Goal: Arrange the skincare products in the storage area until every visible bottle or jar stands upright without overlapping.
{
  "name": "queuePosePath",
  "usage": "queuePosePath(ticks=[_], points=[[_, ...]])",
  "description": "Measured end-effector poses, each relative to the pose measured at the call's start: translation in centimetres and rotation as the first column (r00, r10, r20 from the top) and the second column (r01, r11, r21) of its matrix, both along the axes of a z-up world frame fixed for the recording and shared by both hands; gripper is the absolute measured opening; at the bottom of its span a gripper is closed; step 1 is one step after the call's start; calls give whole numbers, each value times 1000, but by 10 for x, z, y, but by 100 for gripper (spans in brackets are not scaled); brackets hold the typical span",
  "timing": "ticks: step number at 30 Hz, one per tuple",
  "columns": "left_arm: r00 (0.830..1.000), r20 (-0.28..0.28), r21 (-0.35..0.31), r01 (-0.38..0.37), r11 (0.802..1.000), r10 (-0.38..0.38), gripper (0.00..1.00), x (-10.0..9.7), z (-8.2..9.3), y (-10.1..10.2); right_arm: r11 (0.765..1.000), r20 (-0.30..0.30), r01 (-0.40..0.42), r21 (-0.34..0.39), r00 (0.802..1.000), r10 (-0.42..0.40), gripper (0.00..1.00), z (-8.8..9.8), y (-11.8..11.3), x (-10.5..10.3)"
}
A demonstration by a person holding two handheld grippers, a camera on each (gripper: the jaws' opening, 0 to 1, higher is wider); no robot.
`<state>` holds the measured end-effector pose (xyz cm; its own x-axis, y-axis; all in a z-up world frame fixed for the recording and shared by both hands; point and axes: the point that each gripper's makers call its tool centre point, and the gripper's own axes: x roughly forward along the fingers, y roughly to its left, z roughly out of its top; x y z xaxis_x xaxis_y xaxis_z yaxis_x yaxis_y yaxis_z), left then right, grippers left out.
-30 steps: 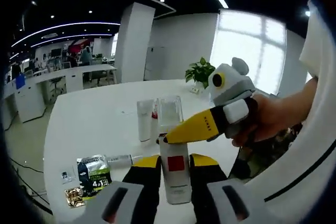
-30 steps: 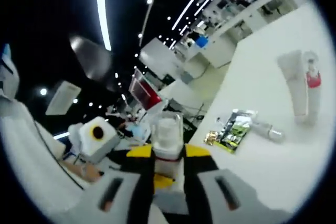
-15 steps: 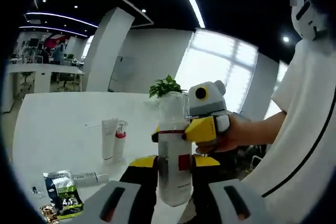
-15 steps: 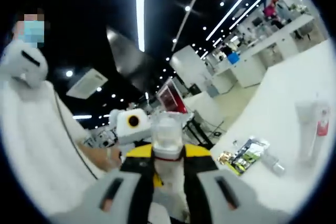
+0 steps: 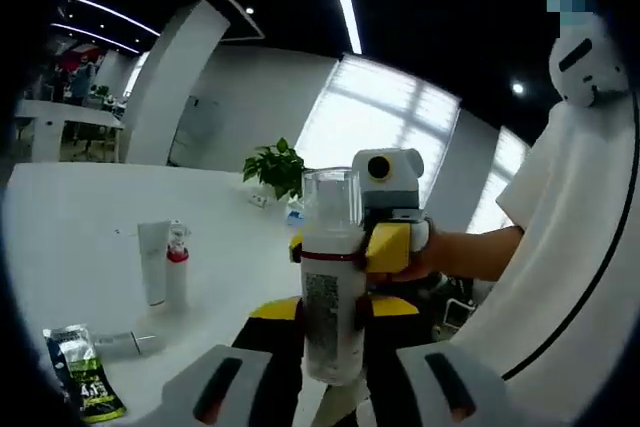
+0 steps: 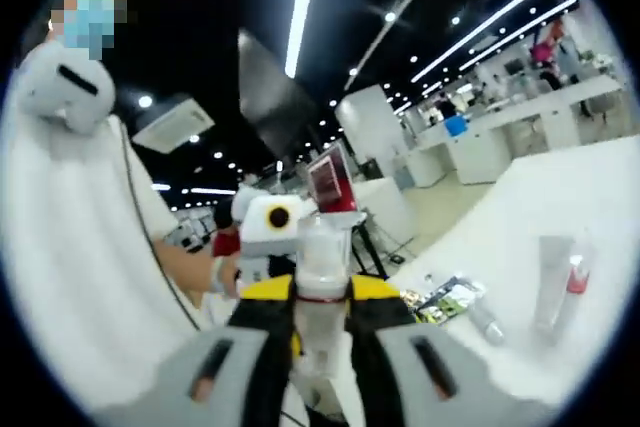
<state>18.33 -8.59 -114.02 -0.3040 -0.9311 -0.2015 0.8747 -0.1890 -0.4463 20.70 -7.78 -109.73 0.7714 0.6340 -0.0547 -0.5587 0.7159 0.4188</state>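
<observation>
While the left gripper point(image 5: 331, 332) is clamping the lower body of a white pump bottle point(image 5: 330, 287) between its yellow-and-black jaws, the right gripper point(image 5: 392, 247) is closing on the same bottle at its neck, just under the clear cap, so both are holding it upright in the air above the white table point(image 5: 80, 207). In the right gripper view the right gripper point(image 6: 322, 309) is pinching that bottle point(image 6: 322, 292) below the cap, with the left gripper point(image 6: 262, 237) and the person's hand showing behind it. Well apart, toward the table's middle, a white tube point(image 5: 153, 262) and a small red-collared bottle point(image 5: 177, 265) are standing upright just beside each other. Near the table's edge, a green sachet point(image 5: 78, 379) is lying flat, with a small clear tube point(image 5: 122, 344) lying on its side next to it. A potted plant point(image 5: 277, 164) is sitting at the far edge.
</observation>
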Motion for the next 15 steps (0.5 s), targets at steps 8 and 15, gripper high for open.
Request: queuePosePath(ticks=[8, 15], points=[[945, 225, 122, -271, 955, 239, 21, 32, -25, -6, 970, -124, 242, -4, 963, -240, 27, -21, -7, 28], [920, 303, 134, -299, 945, 248, 22, 33, -42, 1, 971, -184, 218, -99, 955, -233, 19, -42, -3, 31]])
